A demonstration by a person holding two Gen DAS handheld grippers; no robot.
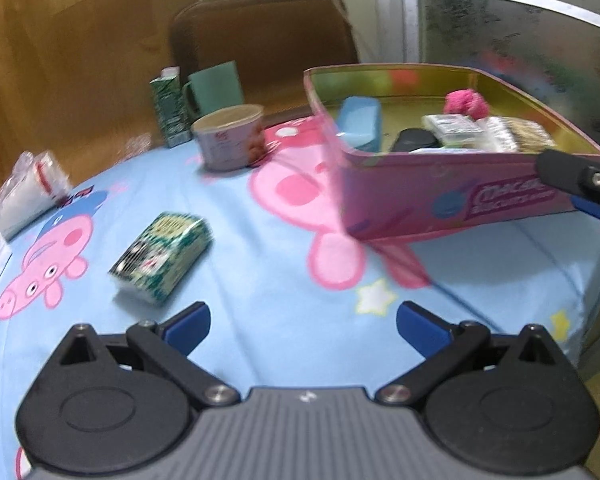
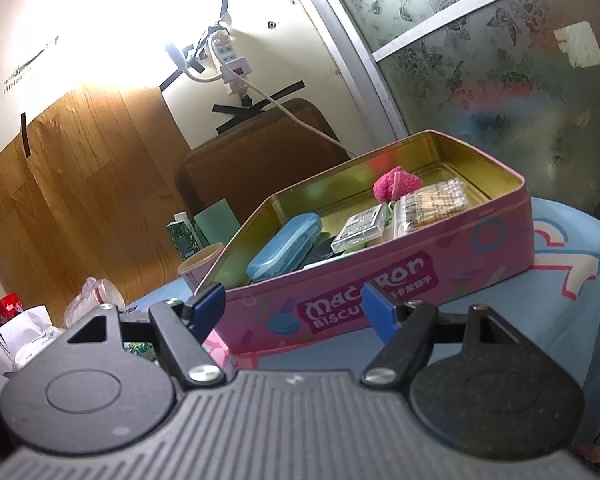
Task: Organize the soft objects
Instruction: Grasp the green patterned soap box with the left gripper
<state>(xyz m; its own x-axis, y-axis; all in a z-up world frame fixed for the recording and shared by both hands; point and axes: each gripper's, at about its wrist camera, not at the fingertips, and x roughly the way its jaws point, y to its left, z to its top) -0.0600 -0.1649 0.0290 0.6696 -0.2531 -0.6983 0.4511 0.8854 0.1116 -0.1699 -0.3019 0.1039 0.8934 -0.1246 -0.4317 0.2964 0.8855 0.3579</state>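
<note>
We are seeing the green tissue pack lying on the blue cloth, ahead-left of the left gripper, jaws spread, empty, tilting downward. The right gripper, spread, is facing the pink tin.

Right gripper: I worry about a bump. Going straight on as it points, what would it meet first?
Most likely the pink biscuit tin: its near side wall fills the gap between the open right gripper blue fingers. How far off is unclear.

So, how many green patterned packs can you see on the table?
2. One pack lies flat on the blue cloth, left of the pink tin. The other stands upright at the back, beside the green mug. Others may be hidden.
</note>
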